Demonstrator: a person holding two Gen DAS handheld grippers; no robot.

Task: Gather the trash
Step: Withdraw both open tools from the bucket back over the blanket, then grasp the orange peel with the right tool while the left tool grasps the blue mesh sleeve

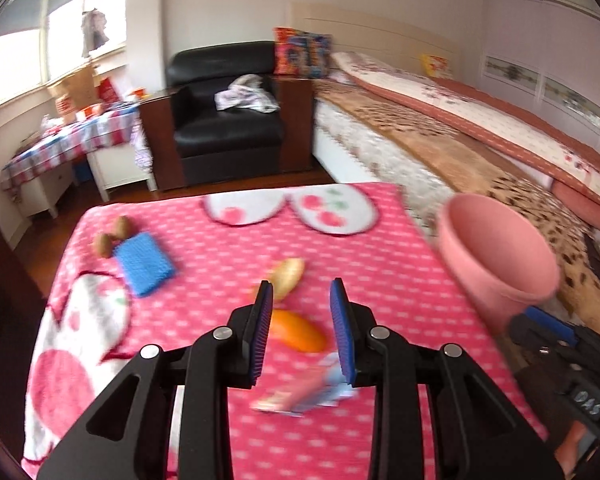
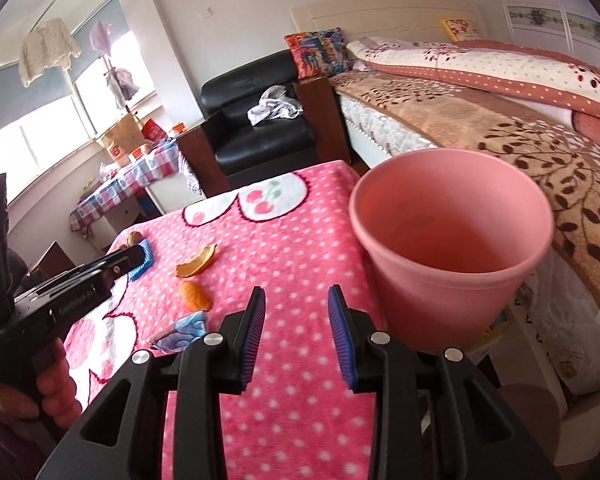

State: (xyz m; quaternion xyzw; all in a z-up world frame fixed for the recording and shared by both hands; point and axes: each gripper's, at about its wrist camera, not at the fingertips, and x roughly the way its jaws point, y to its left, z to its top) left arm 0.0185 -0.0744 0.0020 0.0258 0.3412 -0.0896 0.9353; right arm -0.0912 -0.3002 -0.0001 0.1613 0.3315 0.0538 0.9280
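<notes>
left gripper being held spread, empty, over orange peel for pickup | right gripper being kept spread, empty, near pink bin | second peel and wrapper lying on blanket, bin being kept alongside for drops

We saw a pink dotted blanket covering the table. On it lay two orange peels, a crumpled wrapper, a blue cloth with two brown fruits near its far left corner, and a pink bucket at its right edge.
</notes>
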